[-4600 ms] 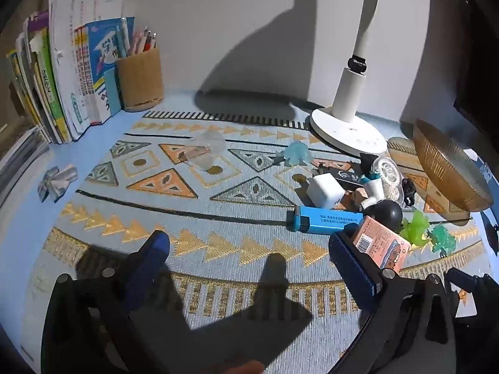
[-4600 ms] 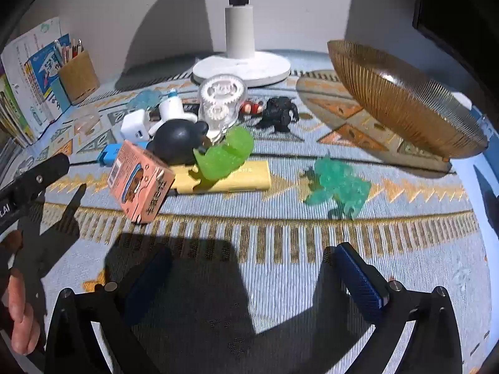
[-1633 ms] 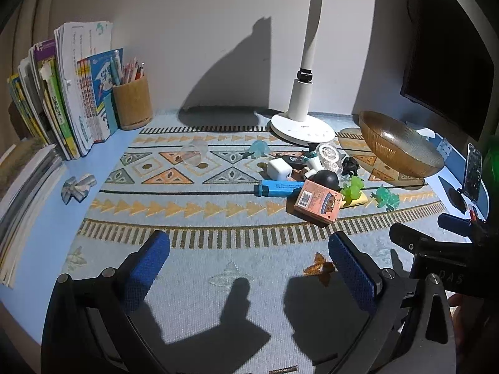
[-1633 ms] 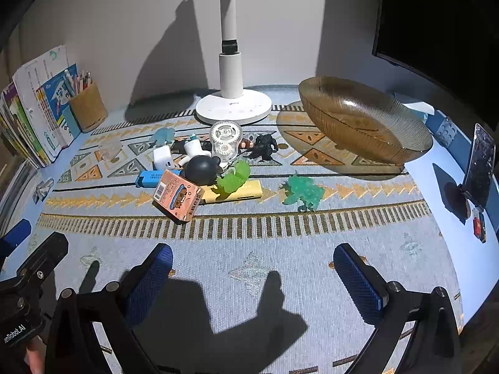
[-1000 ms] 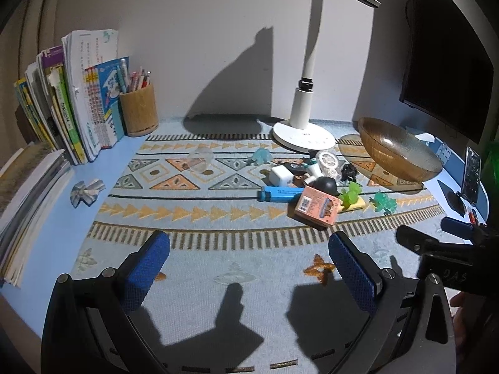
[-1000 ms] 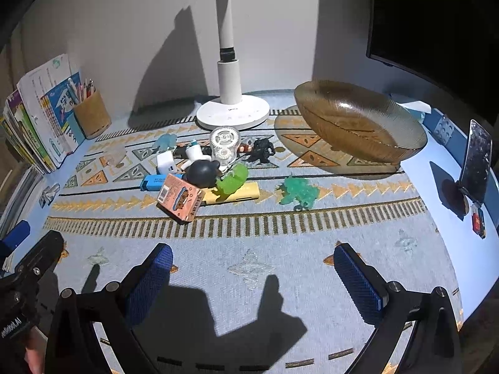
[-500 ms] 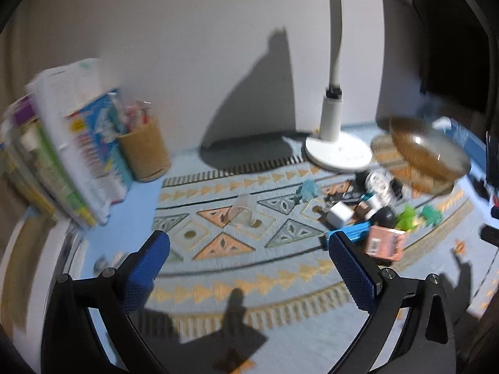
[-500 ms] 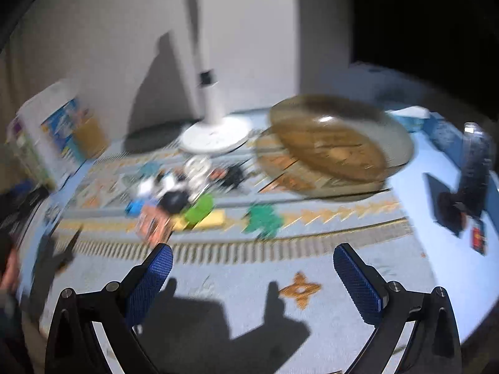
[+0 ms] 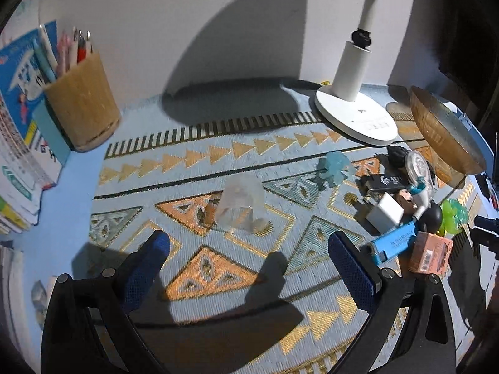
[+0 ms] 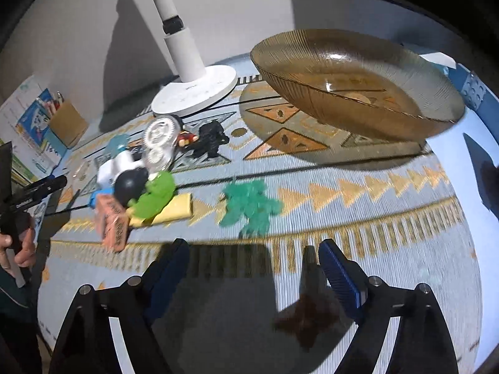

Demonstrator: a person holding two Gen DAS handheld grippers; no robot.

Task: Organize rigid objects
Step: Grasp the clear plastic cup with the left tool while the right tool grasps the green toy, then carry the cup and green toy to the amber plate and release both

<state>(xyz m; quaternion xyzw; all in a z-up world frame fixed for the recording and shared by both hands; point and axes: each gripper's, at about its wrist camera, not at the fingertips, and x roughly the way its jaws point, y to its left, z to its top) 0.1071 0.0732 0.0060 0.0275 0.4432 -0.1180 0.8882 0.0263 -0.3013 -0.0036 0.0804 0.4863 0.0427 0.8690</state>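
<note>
My left gripper (image 9: 249, 249) is open and empty, just short of a clear plastic figure (image 9: 240, 202) on the patterned mat. To its right lies a pile: a pale blue figure (image 9: 335, 168), a white cube (image 9: 385, 213), a blue lighter (image 9: 394, 243), an orange box (image 9: 430, 255). My right gripper (image 10: 254, 255) is open and empty, just short of a dark green figure (image 10: 249, 202). Left of it are a light green figure (image 10: 156, 196), a yellow bar (image 10: 177, 208), the orange box (image 10: 112, 221) and a black ball (image 10: 129, 184). The amber glass bowl (image 10: 358, 84) stands behind, empty.
A white lamp base (image 9: 355, 118) stands at the back, also in the right wrist view (image 10: 195, 93). A pen holder (image 9: 81, 109) and books (image 9: 18, 124) stand at the left. The left gripper's tool and the hand on it (image 10: 21, 205) show at the right view's left edge.
Both grippers have moved down and forward toward the mat. The left one has swung left to face the clear figure; the right one has closed in on the dark green figure.
</note>
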